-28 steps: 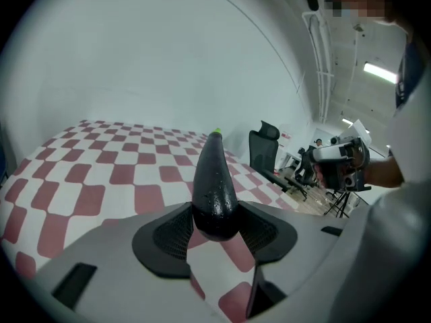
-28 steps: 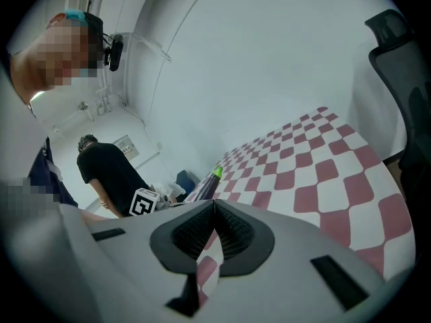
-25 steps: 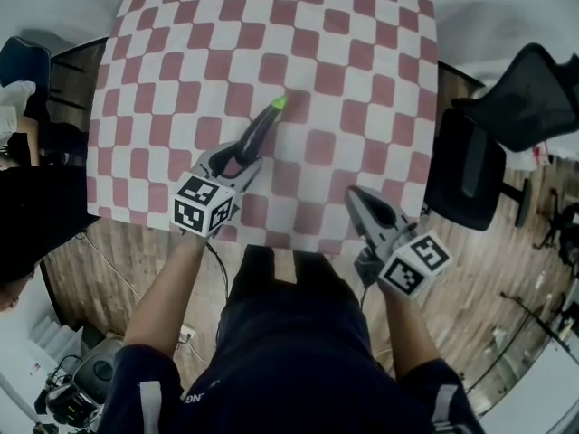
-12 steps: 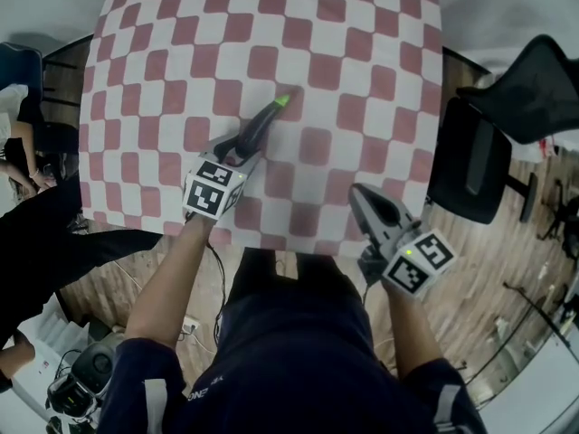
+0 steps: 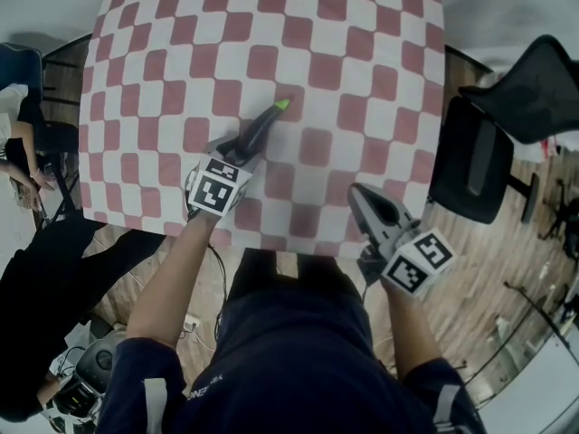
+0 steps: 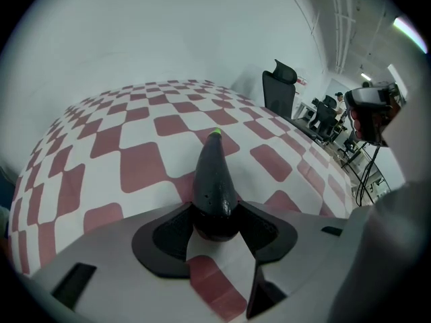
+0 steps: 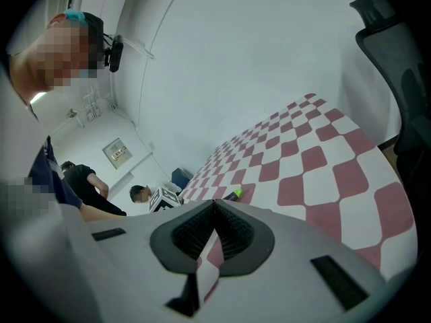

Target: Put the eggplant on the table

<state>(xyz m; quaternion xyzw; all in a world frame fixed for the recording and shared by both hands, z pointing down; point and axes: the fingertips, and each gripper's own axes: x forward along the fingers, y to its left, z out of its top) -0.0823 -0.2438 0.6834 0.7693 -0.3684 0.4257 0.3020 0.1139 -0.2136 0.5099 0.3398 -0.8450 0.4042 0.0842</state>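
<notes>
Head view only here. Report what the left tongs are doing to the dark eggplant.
Observer: In the left gripper view, the left tongs are clamped on the fat rounded end of the dark purple eggplant.
Operator: Now the other hand.
Observer: The right gripper view shows the right tongs shut, nothing between them.
Operator: Say whether it has touched down.
Observer: Its green tip hangs low over the red-and-white checked tablecloth; contact can't be confirmed.

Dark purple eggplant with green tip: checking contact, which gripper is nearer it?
Left. The left gripper grips the dark purple eggplant by its thick end; the right gripper, shut, is apart to its right.
</notes>
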